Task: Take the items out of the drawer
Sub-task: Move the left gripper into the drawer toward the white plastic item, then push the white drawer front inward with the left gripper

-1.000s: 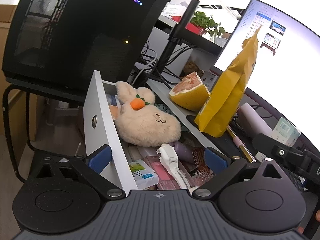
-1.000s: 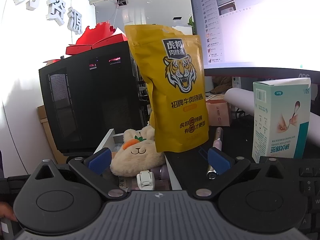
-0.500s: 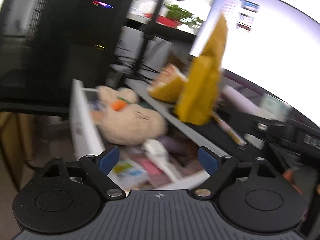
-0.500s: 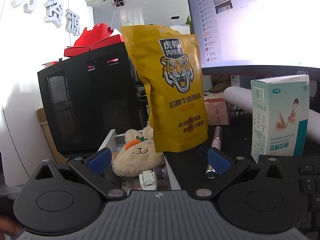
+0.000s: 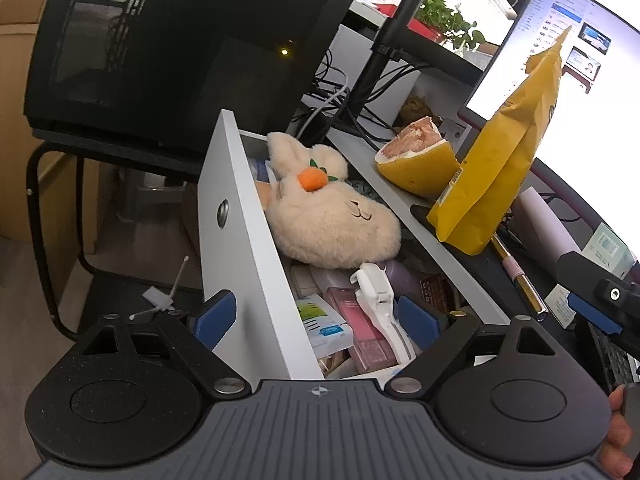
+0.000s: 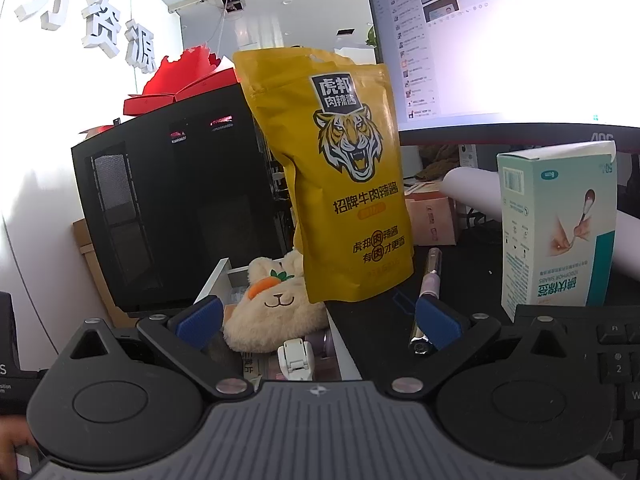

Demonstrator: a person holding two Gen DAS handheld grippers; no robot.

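Black: one mesh-fronted computer tower (image 5: 168, 48) on a metal stand, largest here. One lit monitor (image 6: 500, 36), "AOC" readable mirrored on its bezel. One open white drawer (image 5: 240, 240), crammed. One yellow stand-up pouch (image 6: 344, 184) on the desk edge, printed with a tiger head and "虎邦肉辣酱", "招牌牛肉辣酱". One cream plush rabbit with an orange felt carrot (image 5: 332, 220) lying in the drawer on top of the clutter. One teal-and-white carton (image 6: 560, 232), upside down, "IODOPHOR SWABS". One cut pomelo half (image 5: 416, 164). One white plastic clip tool (image 5: 376, 296) and one pink flat box (image 5: 360, 328) in the drawer. One pink-and-gold pen (image 6: 428, 296).

Left gripper (image 5: 316, 316): jaws just opening a little, moderately wide, astride the drawer's front panel, gripping nothing. Right gripper (image 6: 316, 316): wide, empty.
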